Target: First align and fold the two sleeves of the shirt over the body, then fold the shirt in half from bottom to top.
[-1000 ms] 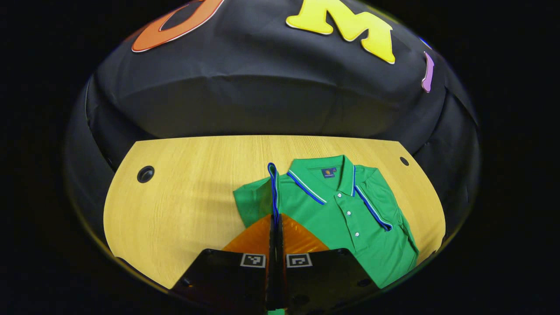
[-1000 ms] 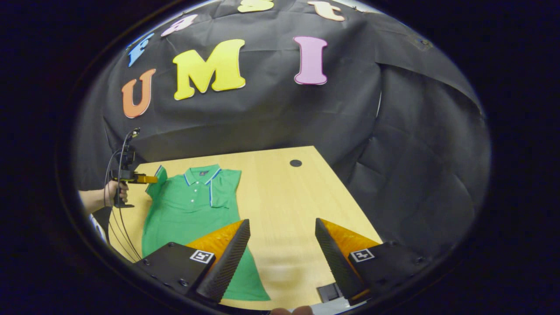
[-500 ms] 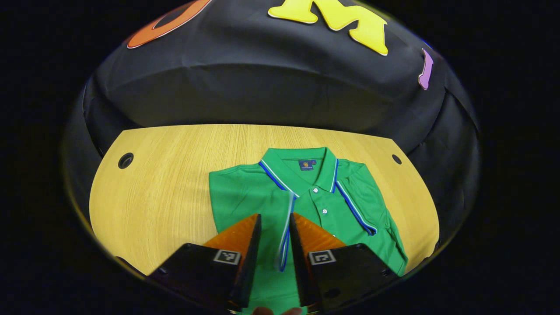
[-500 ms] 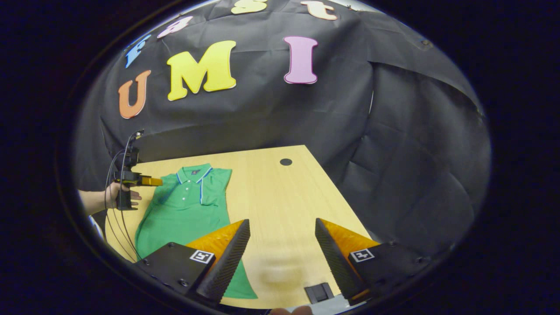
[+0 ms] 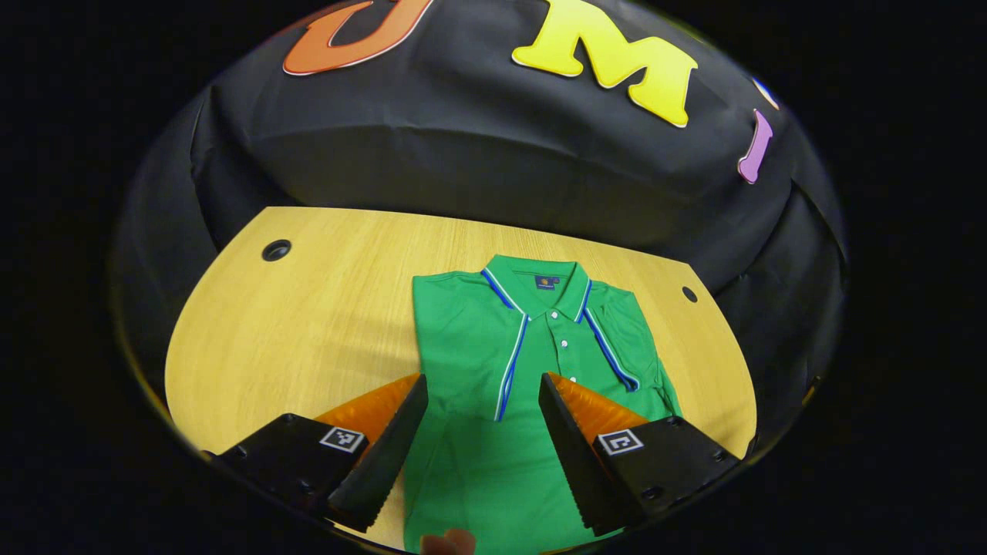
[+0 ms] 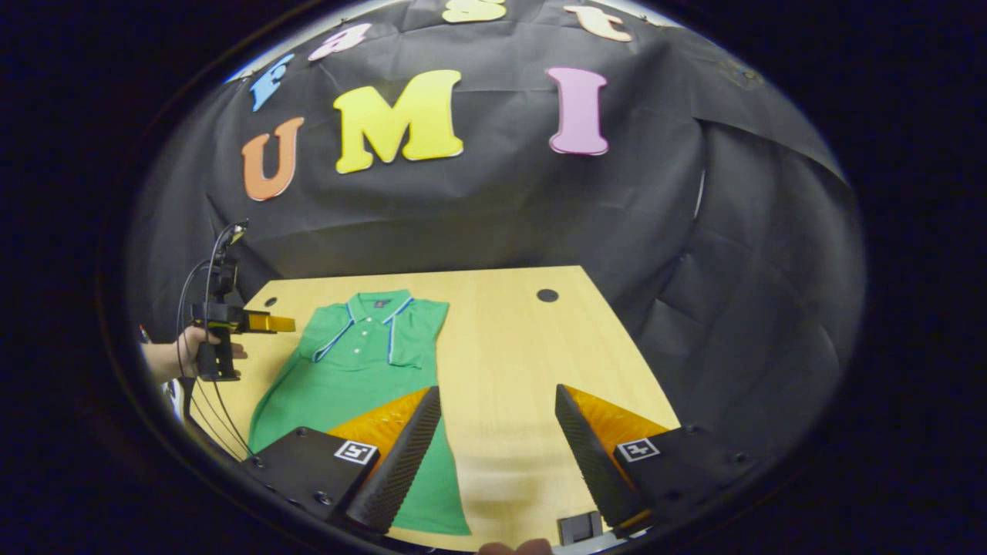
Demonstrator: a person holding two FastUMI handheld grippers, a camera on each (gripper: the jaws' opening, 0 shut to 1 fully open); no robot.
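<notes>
Released sleeve (image 5: 470, 339) now flat on shirt (image 5: 493, 432); both tongs (image 5: 482, 401) (image 6: 497, 416) wide, empty; wooden table (image 5: 308, 324).

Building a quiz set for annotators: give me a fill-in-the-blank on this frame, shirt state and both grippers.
1. Both sleeves of the green polo shirt lie ____ over its body.
2. The left gripper is ____, with the shirt's body below it.
3. The right gripper is open above the bare wooden ____.
4. The shirt's collar points toward the booth's ____ wall.

Missing words: folded; open; table; black
</notes>
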